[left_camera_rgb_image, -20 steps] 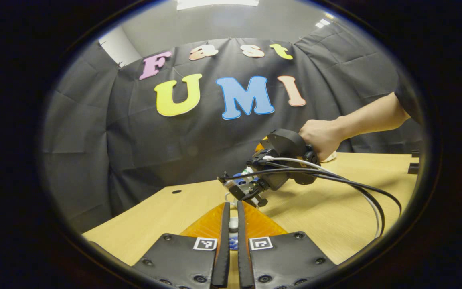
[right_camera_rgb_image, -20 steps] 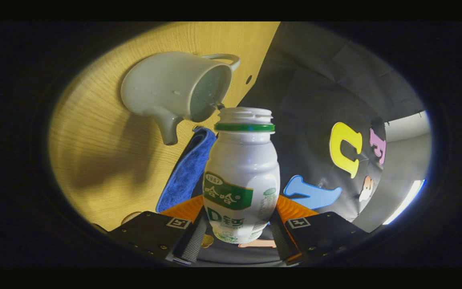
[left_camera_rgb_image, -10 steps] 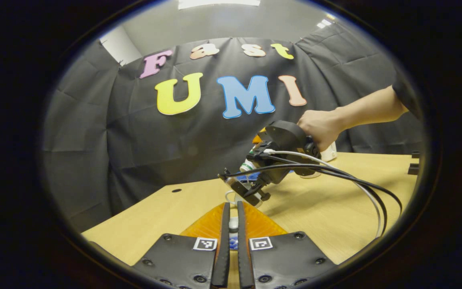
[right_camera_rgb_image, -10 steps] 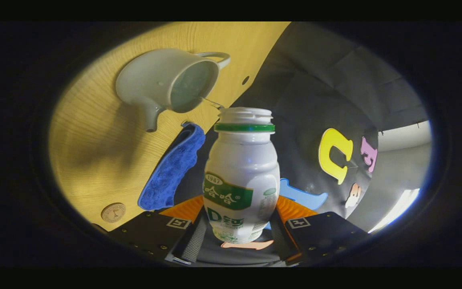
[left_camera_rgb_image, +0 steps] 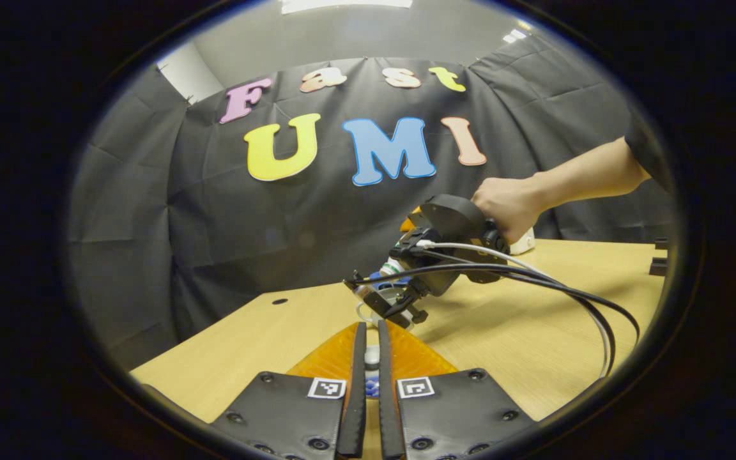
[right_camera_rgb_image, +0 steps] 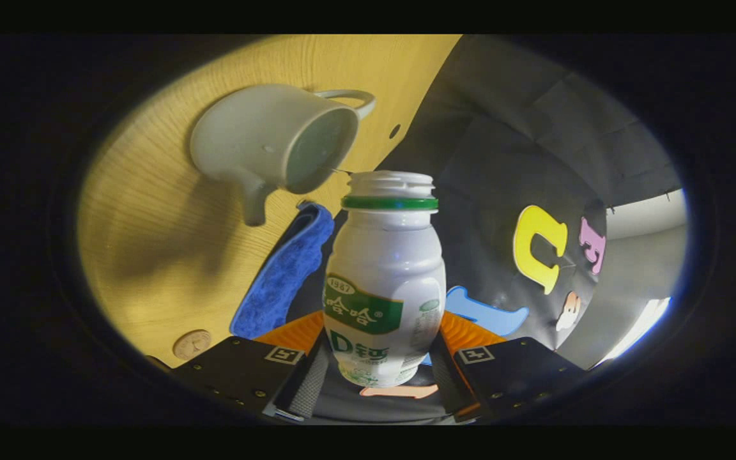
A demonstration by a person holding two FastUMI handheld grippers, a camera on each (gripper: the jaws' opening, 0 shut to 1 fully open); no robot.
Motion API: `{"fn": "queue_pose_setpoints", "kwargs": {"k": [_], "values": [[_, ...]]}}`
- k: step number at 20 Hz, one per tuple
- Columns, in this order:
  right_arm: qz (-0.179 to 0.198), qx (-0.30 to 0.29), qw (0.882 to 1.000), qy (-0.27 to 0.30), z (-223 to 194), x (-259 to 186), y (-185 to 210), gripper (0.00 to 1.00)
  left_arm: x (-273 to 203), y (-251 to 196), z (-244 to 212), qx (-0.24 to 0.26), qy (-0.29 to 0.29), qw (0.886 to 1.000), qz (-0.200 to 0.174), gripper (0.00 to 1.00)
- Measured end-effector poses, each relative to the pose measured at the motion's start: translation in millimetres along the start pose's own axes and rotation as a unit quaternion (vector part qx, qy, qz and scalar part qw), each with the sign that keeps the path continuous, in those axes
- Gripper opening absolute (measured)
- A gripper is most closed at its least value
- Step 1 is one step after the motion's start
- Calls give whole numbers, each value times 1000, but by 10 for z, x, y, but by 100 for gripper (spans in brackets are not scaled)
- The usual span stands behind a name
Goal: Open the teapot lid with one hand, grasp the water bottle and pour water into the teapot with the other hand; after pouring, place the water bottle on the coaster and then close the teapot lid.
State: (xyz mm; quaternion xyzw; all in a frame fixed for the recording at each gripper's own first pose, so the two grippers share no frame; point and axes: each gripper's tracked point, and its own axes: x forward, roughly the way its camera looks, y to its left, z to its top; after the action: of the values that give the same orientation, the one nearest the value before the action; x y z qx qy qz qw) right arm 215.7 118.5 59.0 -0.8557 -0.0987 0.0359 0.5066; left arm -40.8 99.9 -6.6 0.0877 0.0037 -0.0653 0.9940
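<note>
In the right gripper view, a white water bottle (right_camera_rgb_image: 384, 281) with a green neck ring and no cap sits between the fingers of my right gripper (right_camera_rgb_image: 377, 383), which is shut on it. The bottle's mouth is tipped toward the lidless white teapot (right_camera_rgb_image: 259, 144), and a thin thread of water runs from the mouth into the opening. A round wooden coaster (right_camera_rgb_image: 192, 343) lies on the table. In the left gripper view, my left gripper (left_camera_rgb_image: 371, 358) is shut on a small white piece, seemingly the teapot lid's knob (left_camera_rgb_image: 372, 355). Beyond it, a hand (left_camera_rgb_image: 505, 207) tilts the right gripper (left_camera_rgb_image: 393, 303) over the teapot (left_camera_rgb_image: 368, 313).
A blue cloth (right_camera_rgb_image: 282, 278) lies beside the teapot on the wooden table (right_camera_rgb_image: 151, 255). Black and white cables (left_camera_rgb_image: 566, 297) trail from the right gripper across the table. A white object (left_camera_rgb_image: 522, 243) stands behind the hand, and dark blocks (left_camera_rgb_image: 659, 262) sit at the right edge.
The right gripper has shifted slightly over the teapot while holding the bottle tipped; the water thread still runs into the opening. The left gripper has stayed in place.
</note>
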Motion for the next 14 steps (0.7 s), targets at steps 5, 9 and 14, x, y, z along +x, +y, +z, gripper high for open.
{"fn": "queue_pose_setpoints", "kwargs": {"k": [5, 9, 14], "values": [[23, 45, 999, -8, 98, -6, 180, 72, -6, 43, -27, -1, 4, 1000, 5, 19], [81, 152, 985, -7, 94, 12, 481, 73, 17, -3, -71, -29, 8, 1000, -9, 19], [112, 338, 935, -10, 114, -73, 601, 72, 144, 60, 41, -54, 1, 998, -13, 19]]}}
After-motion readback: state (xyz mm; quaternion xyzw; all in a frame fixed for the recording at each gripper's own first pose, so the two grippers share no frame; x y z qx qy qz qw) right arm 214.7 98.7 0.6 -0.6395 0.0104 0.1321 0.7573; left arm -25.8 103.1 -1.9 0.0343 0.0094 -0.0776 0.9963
